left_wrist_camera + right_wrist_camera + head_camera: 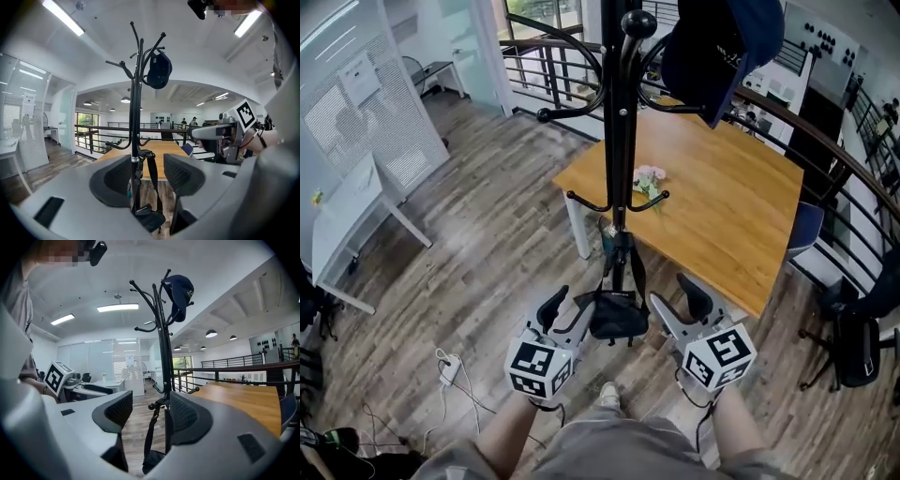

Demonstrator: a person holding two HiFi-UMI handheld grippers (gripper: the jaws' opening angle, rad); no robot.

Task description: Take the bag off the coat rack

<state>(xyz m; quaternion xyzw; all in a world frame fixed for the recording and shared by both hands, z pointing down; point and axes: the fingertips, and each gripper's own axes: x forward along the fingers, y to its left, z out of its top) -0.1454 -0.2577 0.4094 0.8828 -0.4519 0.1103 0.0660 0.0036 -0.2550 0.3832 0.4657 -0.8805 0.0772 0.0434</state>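
Both grippers were held low with jaws spread wide and nothing clamped. The left gripper (567, 314) (147, 178) sat at 9 o'clock of the small black fabric bag (619, 317) (148, 218) (153, 460), just beside it. The right gripper (678, 307) (150, 415) sat at 3 o'clock, a little further off.

The bag hung near the floor by its black strap (635, 267) (153, 180) (150, 434) from a low hook on the tall black metal coat rack (620, 141) (136, 108) (163, 352). In the left gripper view, pole and strap lined up between the open jaws.

At 1 o'clock in the head view, a dark blue cap (717, 47) (158, 70) (181, 294) hung on an upper hook. A square light wooden table (731, 202) lay at 2 o'clock of the bag, with small pink flowers (649, 177) on its near side.

A white desk (352, 211) stood at 9 o'clock on the grey-brown plank floor (487, 244).
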